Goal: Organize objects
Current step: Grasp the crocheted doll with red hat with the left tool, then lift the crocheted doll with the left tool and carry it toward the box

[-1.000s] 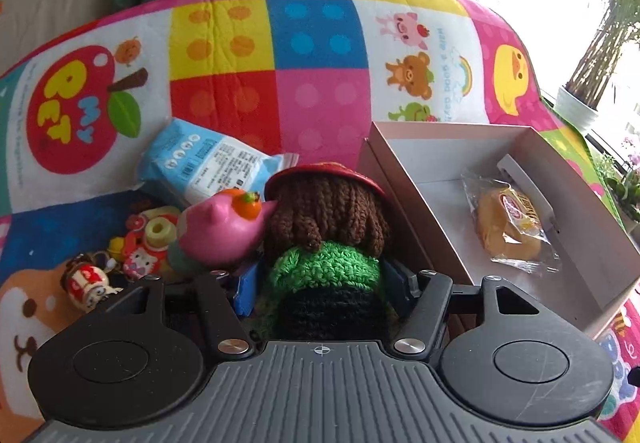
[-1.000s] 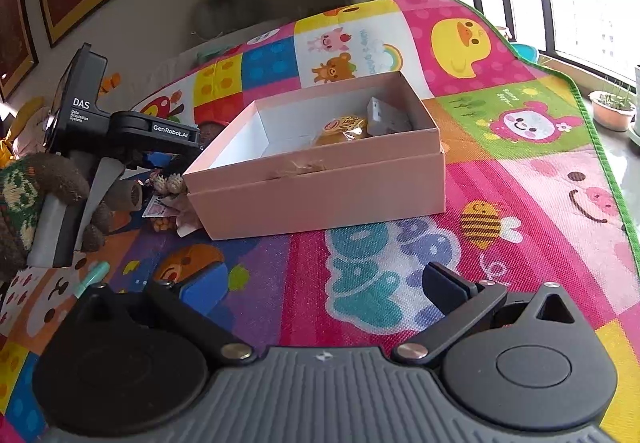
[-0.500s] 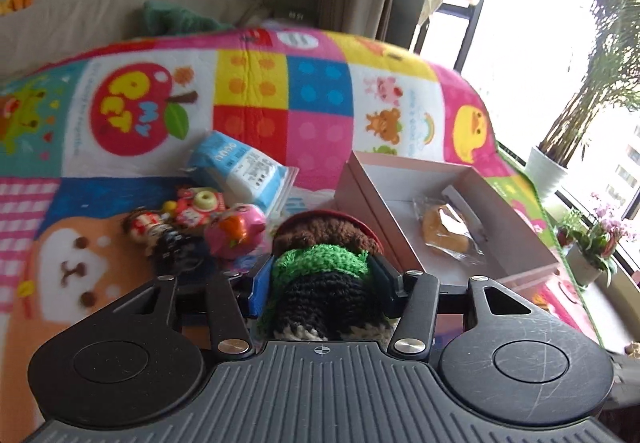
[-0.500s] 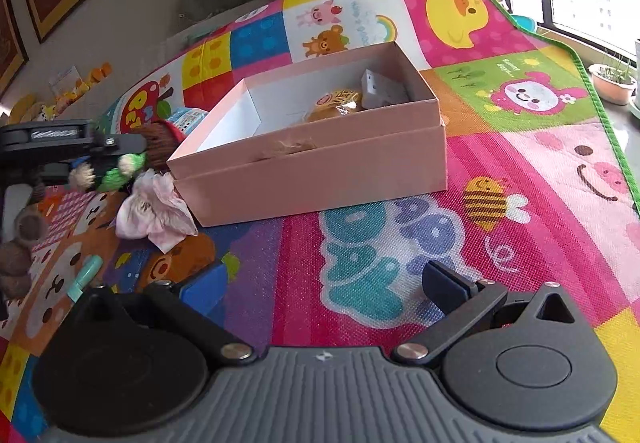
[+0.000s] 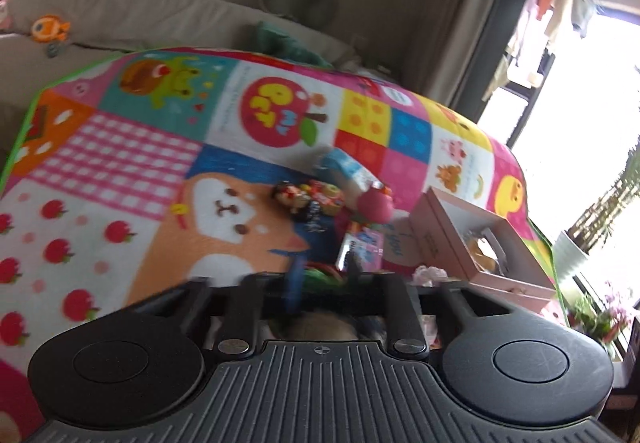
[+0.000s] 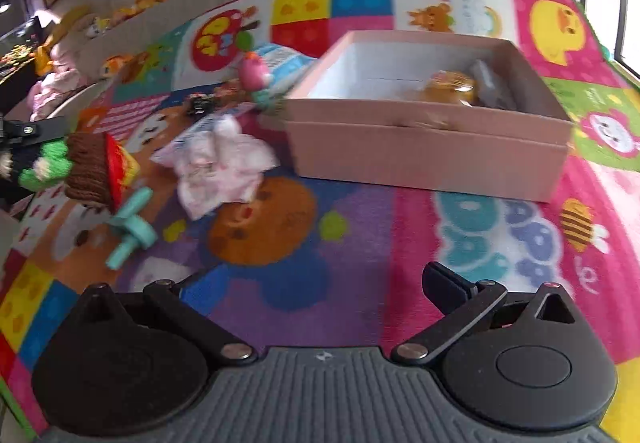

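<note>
My left gripper (image 5: 320, 283) is shut on a crocheted doll with brown hair, a red hat and a green collar (image 6: 86, 171). It holds the doll above the mat, tipped over; in the left wrist view only a sliver of green (image 5: 320, 277) shows between the jaws. An open pink box (image 6: 432, 131) stands on the play mat with a wrapped pastry (image 6: 448, 87) inside; it also shows in the left wrist view (image 5: 476, 239). My right gripper (image 6: 320, 283) is open and empty, low over the mat in front of the box.
On the mat (image 6: 360, 223) left of the box lie a crumpled pink cloth (image 6: 220, 167), a teal plastic piece (image 6: 132, 231), a pink pig toy (image 6: 254, 71), a blue packet (image 6: 284, 61) and small figures (image 5: 308, 199). A sofa (image 5: 140, 23) and potted plants (image 5: 572, 259) border the mat.
My left gripper has lifted the doll up and back, away from the toy pile, and tilted it. The right gripper has shifted left, still open.
</note>
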The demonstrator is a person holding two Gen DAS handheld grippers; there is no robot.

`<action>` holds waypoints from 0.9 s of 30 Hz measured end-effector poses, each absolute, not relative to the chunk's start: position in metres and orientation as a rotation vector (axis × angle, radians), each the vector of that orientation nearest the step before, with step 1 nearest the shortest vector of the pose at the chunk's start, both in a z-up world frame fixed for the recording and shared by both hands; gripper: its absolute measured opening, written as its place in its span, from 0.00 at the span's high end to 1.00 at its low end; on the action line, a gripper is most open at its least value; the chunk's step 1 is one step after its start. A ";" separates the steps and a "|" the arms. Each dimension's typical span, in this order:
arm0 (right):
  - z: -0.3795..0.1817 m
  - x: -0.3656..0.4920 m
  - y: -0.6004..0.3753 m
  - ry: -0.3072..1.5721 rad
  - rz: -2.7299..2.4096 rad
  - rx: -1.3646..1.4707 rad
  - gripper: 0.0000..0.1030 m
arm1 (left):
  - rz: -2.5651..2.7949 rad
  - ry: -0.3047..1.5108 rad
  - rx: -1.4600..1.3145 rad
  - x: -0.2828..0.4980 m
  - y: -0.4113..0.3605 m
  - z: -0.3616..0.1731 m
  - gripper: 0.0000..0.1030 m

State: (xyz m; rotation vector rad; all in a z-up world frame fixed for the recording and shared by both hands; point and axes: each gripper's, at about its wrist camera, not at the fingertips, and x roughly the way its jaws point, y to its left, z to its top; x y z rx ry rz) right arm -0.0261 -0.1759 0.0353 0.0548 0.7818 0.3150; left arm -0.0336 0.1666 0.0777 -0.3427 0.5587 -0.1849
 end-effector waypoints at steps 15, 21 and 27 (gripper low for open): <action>0.032 -0.037 -0.079 0.695 0.424 -0.190 0.04 | -0.225 0.548 -0.225 -0.090 0.172 0.075 0.89; 0.025 -0.045 -0.122 0.722 0.344 -0.132 0.04 | -0.337 0.641 -0.060 -0.124 0.129 0.064 0.84; 0.027 -0.046 -0.169 0.692 0.199 -0.067 0.04 | -0.416 0.754 0.202 -0.115 0.036 0.023 0.82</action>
